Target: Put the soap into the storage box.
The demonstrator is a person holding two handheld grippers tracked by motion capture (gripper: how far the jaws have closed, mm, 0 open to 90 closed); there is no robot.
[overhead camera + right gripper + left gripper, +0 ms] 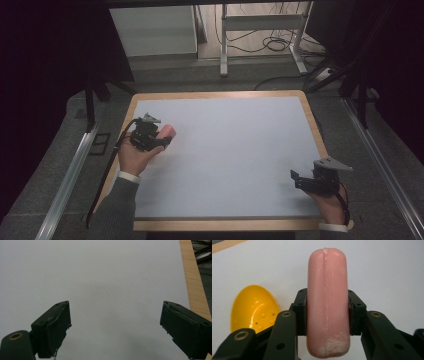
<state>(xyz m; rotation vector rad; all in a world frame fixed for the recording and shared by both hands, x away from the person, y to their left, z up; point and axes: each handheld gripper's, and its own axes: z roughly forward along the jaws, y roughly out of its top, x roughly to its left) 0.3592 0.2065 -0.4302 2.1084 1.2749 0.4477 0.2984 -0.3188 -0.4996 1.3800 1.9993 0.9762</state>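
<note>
While your left gripper has its fingers clamped on the pink sausage, the hold sits low on its length, so most of it stands proud above the pads. Risk: the skin looks smooth and glossy, with a pale scuffed patch near the bottom end; a quick swing or tilt could let it slide or pivot out. Squeezing harder might dent or split it along the seam.

Second risk: a yellow spoon-like bowl lies on the white desk just behind and left of the fingers. Lower carelessly and you clip it.

Your right gripper rests near the desk's front right corner, fingers spread wide, nothing between them.

View notes: the high view places the sausage at the desk's left side and both hands well apart; the left gripper hides the yellow piece there. The left gripper view gives grip detail and that yellow piece.
</note>
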